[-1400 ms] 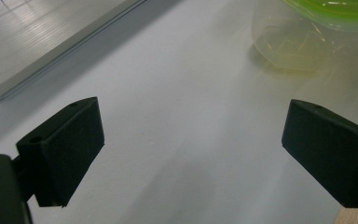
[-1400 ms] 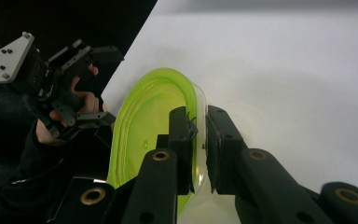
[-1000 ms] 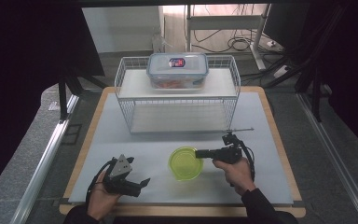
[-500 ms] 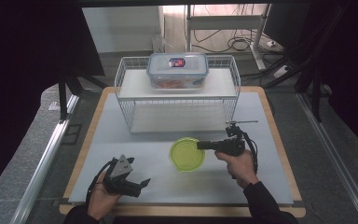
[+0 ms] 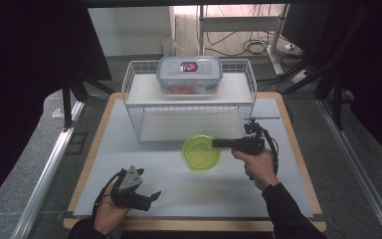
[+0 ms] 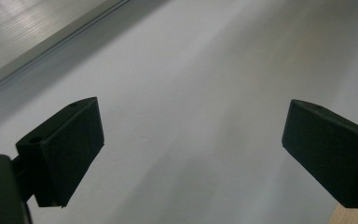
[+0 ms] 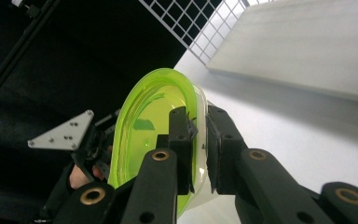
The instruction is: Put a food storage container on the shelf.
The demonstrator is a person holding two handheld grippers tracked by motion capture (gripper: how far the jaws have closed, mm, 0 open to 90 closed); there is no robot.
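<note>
- High view: right gripper point(image 5: 218, 143) is clenched on the rim of a lime-green bowl point(image 5: 201, 152), pinching its right edge, with the person's right hand point(image 5: 255, 163) wrapped around the handle.
- Bowl sits just in front of the white wire rack point(image 5: 189, 102), above the pale mat of the tabletop point(image 5: 129, 149) and tipped a little toward the camera; whether it touches the mat cannot be told from here.
- On the rack's top shelf stands a clear lidded container point(image 5: 189, 74) with a blue rim and something orange inside.
- Left gripper point(image 5: 149, 198) lies low at the near left of the tabletop, well apart from the bowl, its fingers released with nothing between them; the left hand point(image 5: 110, 209) holds it.
- Left gripper view: two black fingers point(image 6: 67, 149) stand wide apart over bare mat; a strip of the wooden edge shows at the lower right.
- Right gripper view: the fingers point(image 7: 182, 140) grasp the bowl's point(image 7: 149, 121) wall, one inside and one outside the rim, and the bowl stands almost on edge in the frame.
- Behind it, the wire grid and a white shelf of the rack point(image 7: 303, 46) fill the upper right, and the left gripper's grey three-cornered plate point(image 7: 63, 131) shows farther off at the left.
</note>
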